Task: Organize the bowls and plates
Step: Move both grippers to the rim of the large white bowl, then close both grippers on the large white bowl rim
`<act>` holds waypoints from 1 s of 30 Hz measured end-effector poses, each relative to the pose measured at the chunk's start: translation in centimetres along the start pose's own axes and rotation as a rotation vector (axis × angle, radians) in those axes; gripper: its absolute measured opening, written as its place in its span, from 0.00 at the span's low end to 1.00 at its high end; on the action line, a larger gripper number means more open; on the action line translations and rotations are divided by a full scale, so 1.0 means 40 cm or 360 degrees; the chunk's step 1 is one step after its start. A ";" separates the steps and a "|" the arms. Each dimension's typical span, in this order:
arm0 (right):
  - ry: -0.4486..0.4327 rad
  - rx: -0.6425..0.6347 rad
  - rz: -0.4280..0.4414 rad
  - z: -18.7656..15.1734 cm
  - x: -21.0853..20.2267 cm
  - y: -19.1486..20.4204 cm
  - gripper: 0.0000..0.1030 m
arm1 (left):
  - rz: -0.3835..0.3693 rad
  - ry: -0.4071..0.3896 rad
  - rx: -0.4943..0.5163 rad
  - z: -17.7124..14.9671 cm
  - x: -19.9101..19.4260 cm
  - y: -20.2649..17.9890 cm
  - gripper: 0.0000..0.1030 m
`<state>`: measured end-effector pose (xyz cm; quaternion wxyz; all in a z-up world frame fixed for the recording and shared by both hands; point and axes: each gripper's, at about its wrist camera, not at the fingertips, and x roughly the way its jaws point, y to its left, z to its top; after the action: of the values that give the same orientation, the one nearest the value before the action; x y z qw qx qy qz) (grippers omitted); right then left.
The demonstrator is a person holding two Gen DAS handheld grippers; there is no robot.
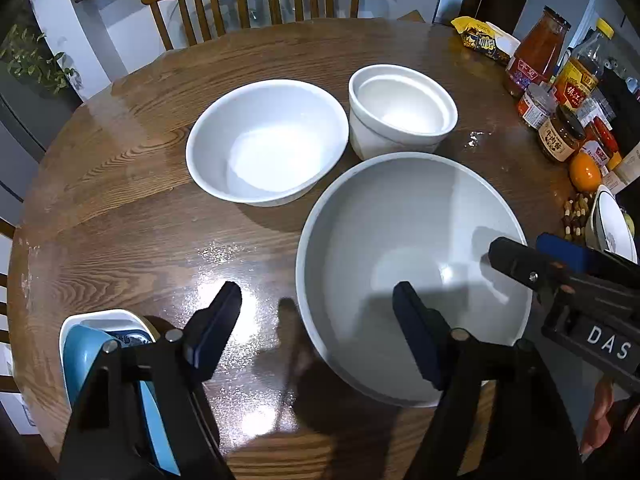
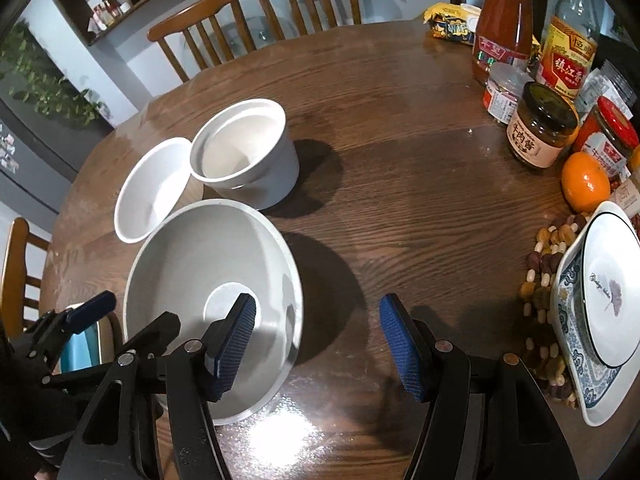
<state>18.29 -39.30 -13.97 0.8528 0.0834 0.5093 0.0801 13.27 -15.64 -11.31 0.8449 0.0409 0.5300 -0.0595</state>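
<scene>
My round wooden table carries three white bowls close together: a wide grey-white bowl nearest me, a medium bowl and a straight-sided deep bowl behind it. At my right edge stand sauce jars, an orange and stacked plates on a beaded mat.

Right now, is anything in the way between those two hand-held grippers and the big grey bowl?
Nothing visible is. The left hand-held gripper straddles the near-left rim of the big grey bowl, one finger inside, one over the table. The right hand-held gripper straddles the opposite rim. The jaws of both stand open.
</scene>
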 end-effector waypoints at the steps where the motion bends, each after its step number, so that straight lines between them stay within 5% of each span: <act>1: 0.0000 -0.0001 0.0000 0.001 0.001 0.000 0.60 | -0.0005 0.0005 0.0000 0.000 0.002 0.000 0.67; 7: 0.0030 0.0017 0.0031 0.002 0.014 -0.002 0.41 | -0.0035 0.0038 0.0029 -0.005 0.013 -0.014 0.43; 15: 0.0051 -0.0004 0.0063 -0.001 0.022 0.010 0.30 | -0.0040 0.0037 0.0060 -0.007 0.015 -0.025 0.32; 19: 0.0063 -0.0029 0.0064 -0.004 0.028 0.017 0.16 | -0.0039 0.0042 0.0057 -0.004 0.019 -0.024 0.22; 30: 0.0023 -0.0024 0.0044 -0.020 0.005 0.017 0.12 | -0.0022 -0.0012 0.0090 -0.012 -0.011 -0.028 0.22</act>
<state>17.65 -38.56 -14.38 0.8484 0.0834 0.5138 0.0962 12.49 -16.66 -11.15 0.8450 0.0608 0.5251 -0.0804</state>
